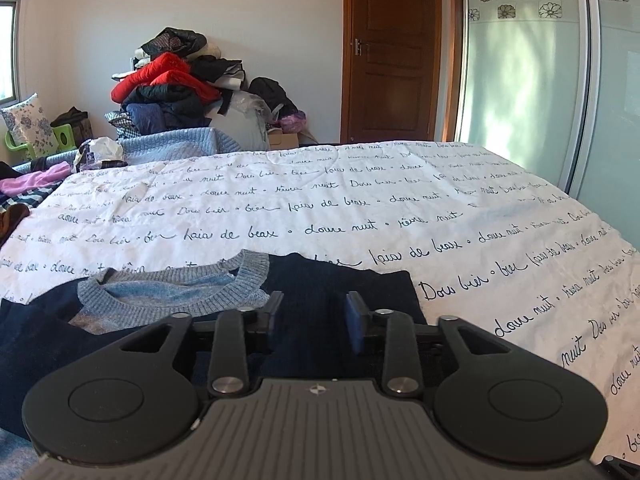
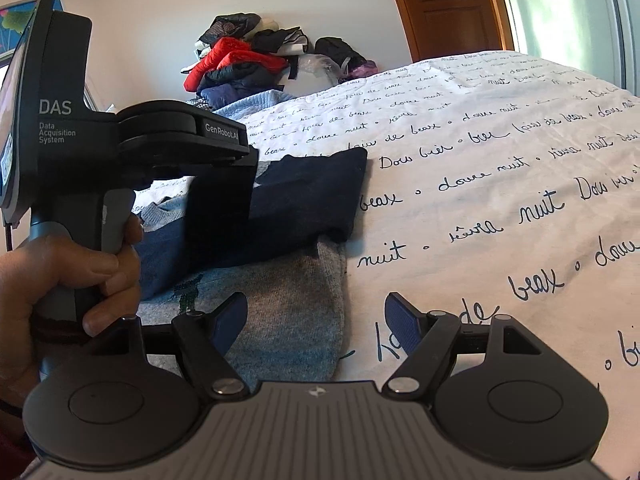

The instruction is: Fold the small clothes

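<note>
A small knit sweater, grey-blue body and collar (image 1: 176, 294) with dark navy sleeves, lies flat on the bed. In the left wrist view a navy sleeve (image 1: 320, 320) is folded across the body, and my left gripper (image 1: 314, 314) hovers over it, open with nothing between its pads. In the right wrist view the sweater's grey lower part (image 2: 288, 312) and folded navy sleeve (image 2: 304, 192) show. My right gripper (image 2: 316, 320) is wide open above the sweater's right edge. The left gripper's body (image 2: 80, 152) and the hand holding it fill the left of that view.
The bed has a white cover (image 1: 360, 200) printed with black script. A tall pile of clothes (image 1: 180, 84) stands beyond its far edge, loose garments (image 1: 28, 188) lie at the far left, and a wooden door (image 1: 392, 52) and frosted sliding panels (image 1: 520, 60) are behind.
</note>
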A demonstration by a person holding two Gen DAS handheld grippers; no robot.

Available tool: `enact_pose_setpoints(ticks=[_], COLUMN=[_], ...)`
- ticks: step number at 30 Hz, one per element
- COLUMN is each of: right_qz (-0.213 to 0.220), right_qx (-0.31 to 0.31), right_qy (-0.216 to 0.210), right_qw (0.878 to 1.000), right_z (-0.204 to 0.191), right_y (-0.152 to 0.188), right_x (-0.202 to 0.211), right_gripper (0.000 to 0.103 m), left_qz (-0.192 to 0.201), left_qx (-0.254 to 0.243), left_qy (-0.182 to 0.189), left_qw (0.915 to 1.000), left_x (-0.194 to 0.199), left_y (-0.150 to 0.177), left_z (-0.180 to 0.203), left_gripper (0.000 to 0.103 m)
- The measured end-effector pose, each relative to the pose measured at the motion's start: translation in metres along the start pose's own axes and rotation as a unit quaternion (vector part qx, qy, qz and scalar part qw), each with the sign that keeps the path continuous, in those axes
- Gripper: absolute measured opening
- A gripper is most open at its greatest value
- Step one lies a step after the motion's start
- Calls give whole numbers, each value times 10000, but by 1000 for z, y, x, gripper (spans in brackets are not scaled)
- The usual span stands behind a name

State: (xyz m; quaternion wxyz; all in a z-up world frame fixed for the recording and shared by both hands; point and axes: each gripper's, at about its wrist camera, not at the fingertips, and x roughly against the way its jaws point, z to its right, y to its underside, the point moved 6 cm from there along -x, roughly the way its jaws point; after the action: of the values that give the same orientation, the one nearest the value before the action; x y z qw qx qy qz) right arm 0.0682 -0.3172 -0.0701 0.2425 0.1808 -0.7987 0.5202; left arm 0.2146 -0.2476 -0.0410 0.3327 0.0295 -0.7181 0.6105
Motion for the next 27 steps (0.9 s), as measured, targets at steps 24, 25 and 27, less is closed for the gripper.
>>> enact_pose_setpoints(ticks=[24,25,27], right_qz=[-301,-464,-530], right_qx=[525,482,402], right_qy=[-822,-696,-223], right_qw=[9948,9953,9975], right_z=[-50,-48,-42], right_y=[-41,-40,-41], right_x=[-72,-83,-92], right_gripper=[76,76,76], left_qz=[-508,-596,-741], left_qx=[429,396,332], left_qy=[-1436,-1469,-1500], left_qw=[9874,9866,9853], left_x=[44,42,38], left_y=[55,58,65], left_z=[-157,-159,-162], left_gripper=[80,80,80])
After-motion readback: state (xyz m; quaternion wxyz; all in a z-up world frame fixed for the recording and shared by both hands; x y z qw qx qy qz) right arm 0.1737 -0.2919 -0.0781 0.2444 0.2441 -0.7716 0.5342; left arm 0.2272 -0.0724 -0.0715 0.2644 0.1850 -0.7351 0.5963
